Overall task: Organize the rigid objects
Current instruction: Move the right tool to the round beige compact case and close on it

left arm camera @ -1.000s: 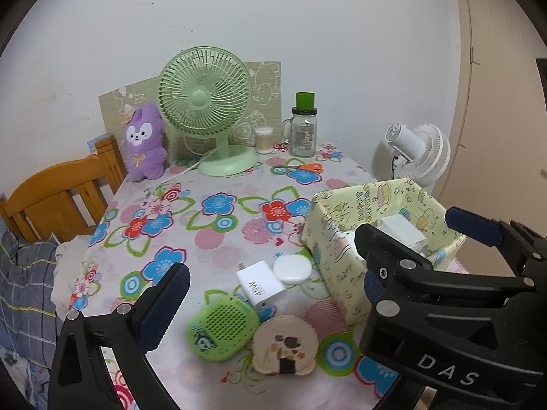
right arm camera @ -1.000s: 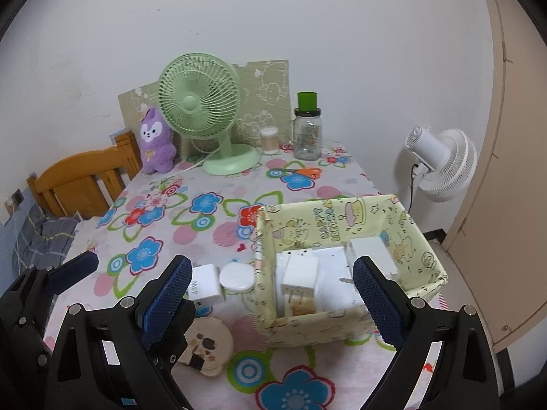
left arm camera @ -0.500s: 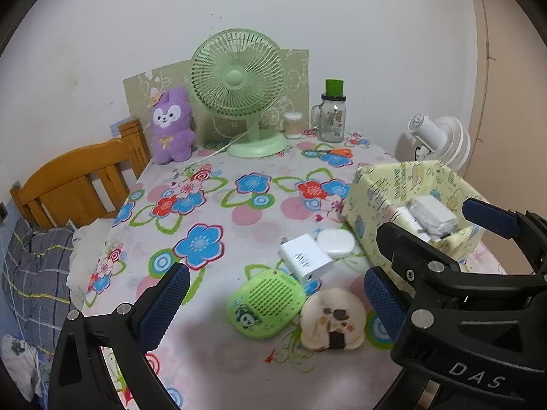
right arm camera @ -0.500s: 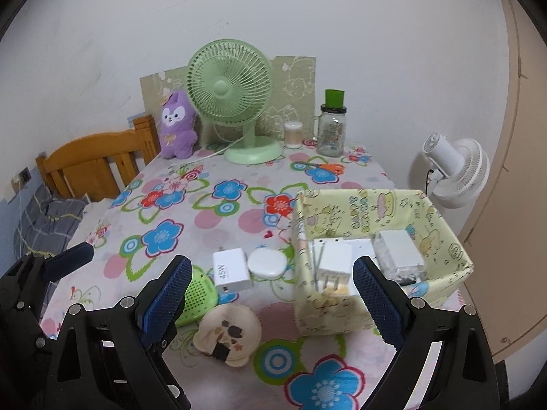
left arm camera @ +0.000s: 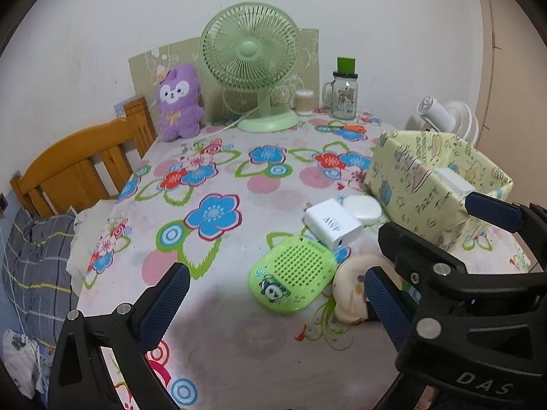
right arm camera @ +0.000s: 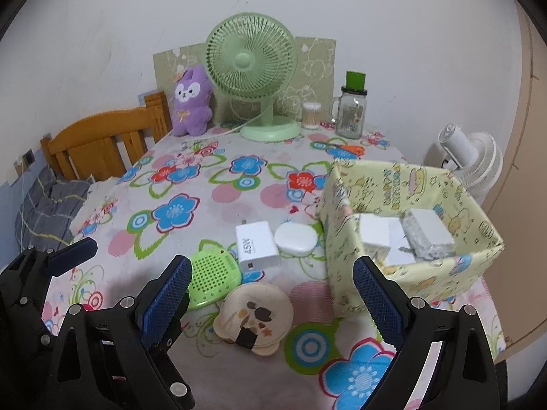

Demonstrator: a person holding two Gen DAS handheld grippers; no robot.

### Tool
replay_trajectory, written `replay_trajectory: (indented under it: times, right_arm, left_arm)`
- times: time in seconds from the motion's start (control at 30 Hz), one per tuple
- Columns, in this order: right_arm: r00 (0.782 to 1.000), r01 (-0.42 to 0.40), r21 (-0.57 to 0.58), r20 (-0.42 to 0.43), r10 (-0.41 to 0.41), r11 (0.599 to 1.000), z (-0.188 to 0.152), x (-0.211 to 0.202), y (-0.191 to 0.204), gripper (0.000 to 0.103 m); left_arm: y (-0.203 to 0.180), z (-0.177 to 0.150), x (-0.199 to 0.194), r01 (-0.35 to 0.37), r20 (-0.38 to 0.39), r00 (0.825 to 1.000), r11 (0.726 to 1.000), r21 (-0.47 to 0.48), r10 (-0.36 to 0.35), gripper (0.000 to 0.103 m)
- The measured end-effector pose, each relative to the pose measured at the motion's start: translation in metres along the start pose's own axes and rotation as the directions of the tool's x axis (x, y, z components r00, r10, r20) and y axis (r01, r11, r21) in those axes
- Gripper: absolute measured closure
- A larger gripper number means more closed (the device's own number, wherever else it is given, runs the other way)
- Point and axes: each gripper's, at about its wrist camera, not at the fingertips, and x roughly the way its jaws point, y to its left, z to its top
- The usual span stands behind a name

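Both grippers, left gripper (left arm camera: 275,302) and right gripper (right arm camera: 271,295), hang released above a perforated green plastic disc (left arm camera: 293,271); bare floral cloth (left arm camera: 212,212) spreads ahead-left.

A white charger (right arm camera: 255,245), white puck (right arm camera: 296,239), green speaker (right arm camera: 212,278) and beige disc (right arm camera: 253,314) lie clustered beside the yellow box (right arm camera: 403,280).

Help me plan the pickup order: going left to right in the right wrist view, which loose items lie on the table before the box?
Green speaker → white charger → white round case → yellow box.
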Motion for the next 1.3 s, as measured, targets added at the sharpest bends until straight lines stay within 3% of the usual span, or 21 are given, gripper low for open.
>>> replay_trajectory:
  times: [0.8,1.3]
  right_arm:
    - [0.992,0.012,0.0,-0.128,-0.012,1.0,-0.031,0.058,0.01,0.006]
    - [0.969,0.058,0.031,-0.243,-0.048,0.998,-0.04,0.091,0.009,0.007]
  left_arm:
    - [0.008,-0.032,0.049,-0.003,-0.107,0.994,1.0,0.011,0.004,0.0]
    - [0.004,-0.041,0.063,0.021,-0.139,0.99,0.999,0.037,-0.016,0.0]
